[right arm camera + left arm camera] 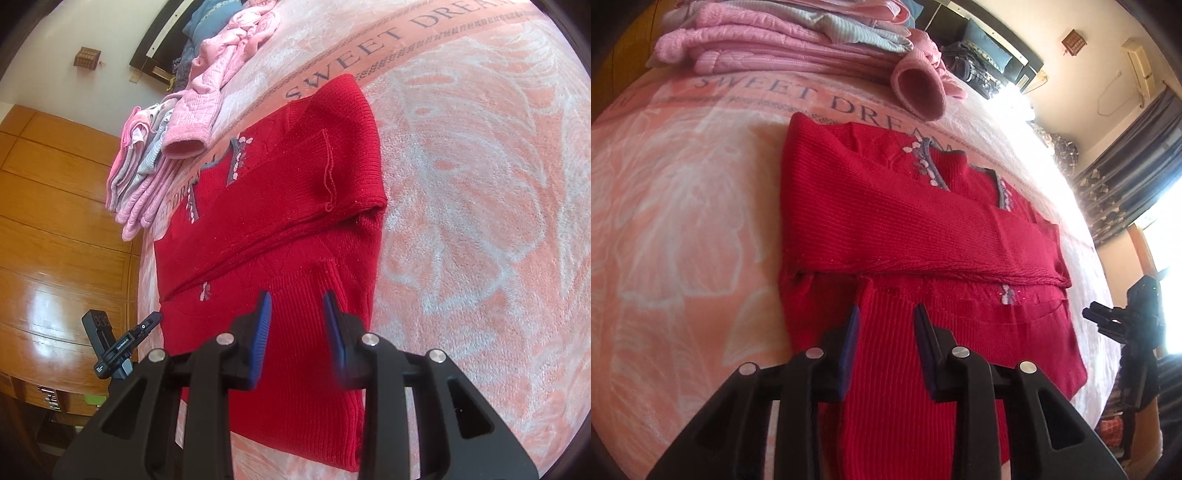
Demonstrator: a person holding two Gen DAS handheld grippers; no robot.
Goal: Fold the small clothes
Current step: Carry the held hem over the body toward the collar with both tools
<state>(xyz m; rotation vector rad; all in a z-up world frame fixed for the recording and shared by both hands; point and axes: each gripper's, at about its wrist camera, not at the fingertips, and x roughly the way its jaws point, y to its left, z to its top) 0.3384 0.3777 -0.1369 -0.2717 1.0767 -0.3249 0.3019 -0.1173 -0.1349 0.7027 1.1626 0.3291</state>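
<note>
On bed: red ribbed knit sweater (908, 229) lay flat on pink floral blanket (683, 192), sleeves folded across
Hem: nearest both grippers, long axis ran away from them
Left gripper (886, 314): jaws apart, over hem's left part
Right gripper (297, 301): jaws apart, over hem's right part
Nearer: about level, cannot tell

Red sweater (886, 221), pink floral blanket (683, 203).

- Bed blanket (683, 221), left half of the left wrist view: bare, open passage beside the red sweater (886, 221).
- Bed blanket, right half of the right wrist view: bare, open to the frame edge.
- Stack of folded pink clothes (757, 40), top of the left wrist view: blocks the far side; a pink cuff (919, 92) lies just beyond the sweater's collar.
- Wooden wardrobe (55, 240), left of the right wrist view: bounds the bed's edge.
</note>
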